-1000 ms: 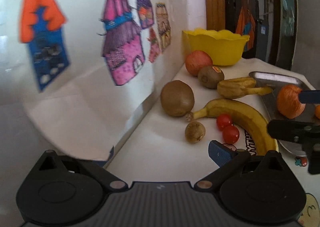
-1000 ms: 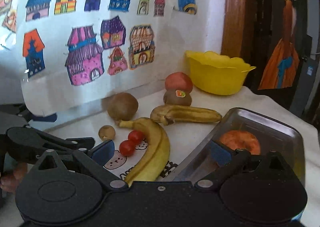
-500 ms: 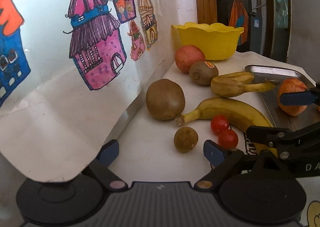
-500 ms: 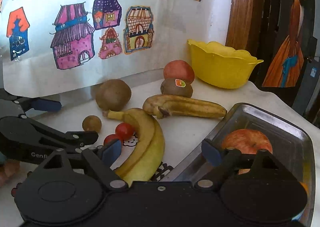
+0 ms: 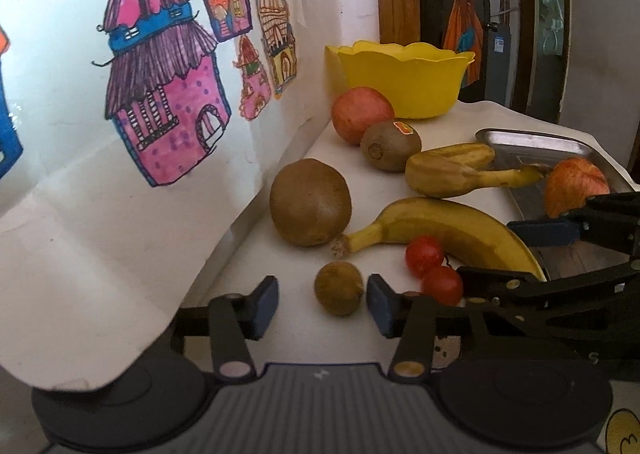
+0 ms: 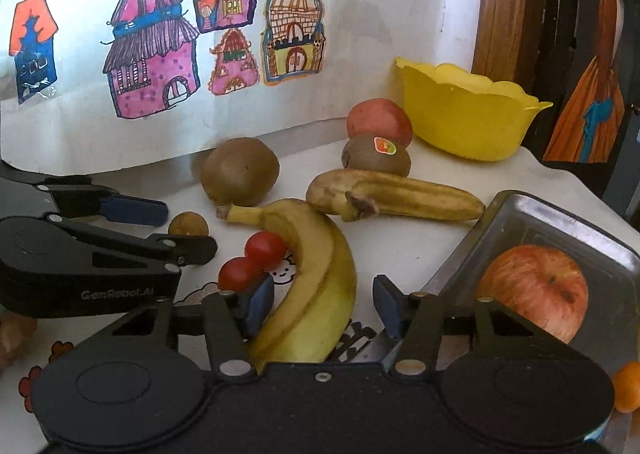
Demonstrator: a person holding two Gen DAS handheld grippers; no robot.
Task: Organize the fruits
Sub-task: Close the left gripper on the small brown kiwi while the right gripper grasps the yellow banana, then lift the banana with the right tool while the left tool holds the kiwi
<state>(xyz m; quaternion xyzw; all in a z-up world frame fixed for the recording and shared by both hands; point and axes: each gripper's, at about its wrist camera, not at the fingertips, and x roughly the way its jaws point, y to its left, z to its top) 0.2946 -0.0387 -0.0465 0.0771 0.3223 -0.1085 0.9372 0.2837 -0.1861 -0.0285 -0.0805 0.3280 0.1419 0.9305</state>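
Left gripper (image 5: 322, 300) spread wide, small brown fruit (image 5: 339, 288) between pads, lower centre of frame, untouched on worktop (image 5: 280, 238). Right gripper (image 6: 324, 300) wide too, straddling yellow banana (image 6: 316, 278). Cherry tomatoes (image 6: 256, 260) just left; apple (image 6: 534, 288) in metal tray (image 6: 560, 214), lower right; yellow bowl (image 6: 464, 114), upper right.

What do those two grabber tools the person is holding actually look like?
Both are matte black plastic. The left gripper and right gripper each have two angular linkage arms with silver pivot pins, ending in flat blue fingertips. Each body has two round disc housings; the left one shows a ribbed grey centre plate. The left gripper's side carries faint "GenRobot.AI" lettering. No cables or sleeves are visible.
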